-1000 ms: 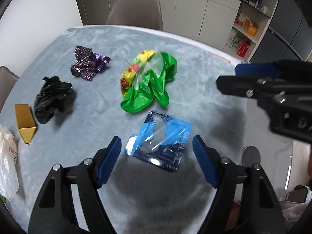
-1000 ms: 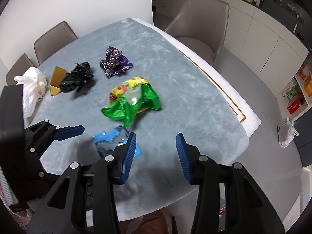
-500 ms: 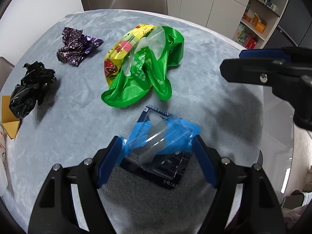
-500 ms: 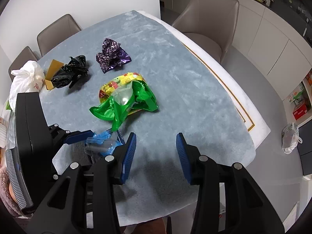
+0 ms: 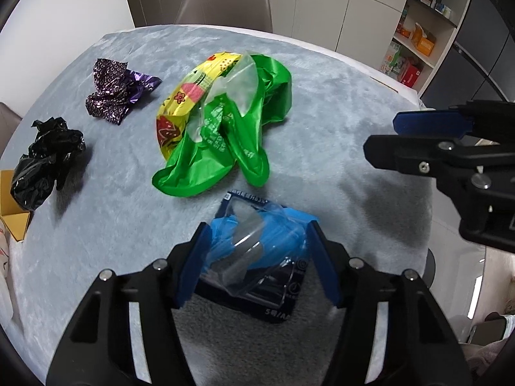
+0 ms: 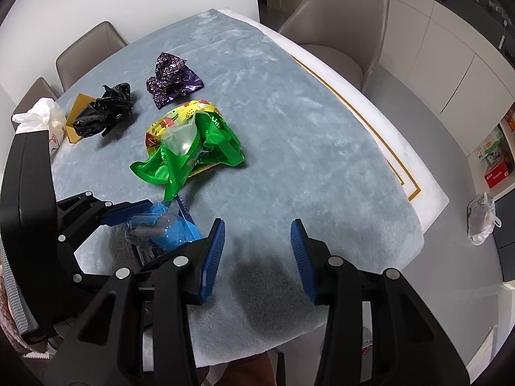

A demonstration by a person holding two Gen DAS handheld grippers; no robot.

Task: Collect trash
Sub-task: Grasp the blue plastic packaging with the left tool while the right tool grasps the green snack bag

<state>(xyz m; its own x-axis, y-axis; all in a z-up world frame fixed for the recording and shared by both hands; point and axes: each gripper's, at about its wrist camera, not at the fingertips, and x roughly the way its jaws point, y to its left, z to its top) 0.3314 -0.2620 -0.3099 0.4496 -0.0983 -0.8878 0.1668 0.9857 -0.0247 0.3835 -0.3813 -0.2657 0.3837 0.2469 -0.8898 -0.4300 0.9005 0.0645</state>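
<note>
A blue plastic package (image 5: 257, 251) lies on the grey table cloth (image 5: 322, 96). My left gripper (image 5: 257, 263) is open, and its two blue pads straddle the package on both sides. In the right wrist view the package (image 6: 167, 225) sits at the left gripper's fingertips (image 6: 128, 209). My right gripper (image 6: 256, 257) is open and empty above the table's near edge. A green and yellow bag (image 5: 225, 122) lies just beyond the package. A purple wrapper (image 5: 116, 93) and a crumpled black bag (image 5: 45, 164) lie further left.
A yellow cardboard box (image 5: 13, 206) and a white plastic bag (image 6: 42, 119) sit at the table's left edge. Beige chairs (image 6: 341, 16) stand around the table. White cabinets and shelves (image 5: 412, 48) are behind. A tied bag (image 6: 482, 215) lies on the floor.
My left gripper moved forward and down until its pads straddle the blue package, and the pads have narrowed toward it. The right gripper stayed open and shifted a little.
</note>
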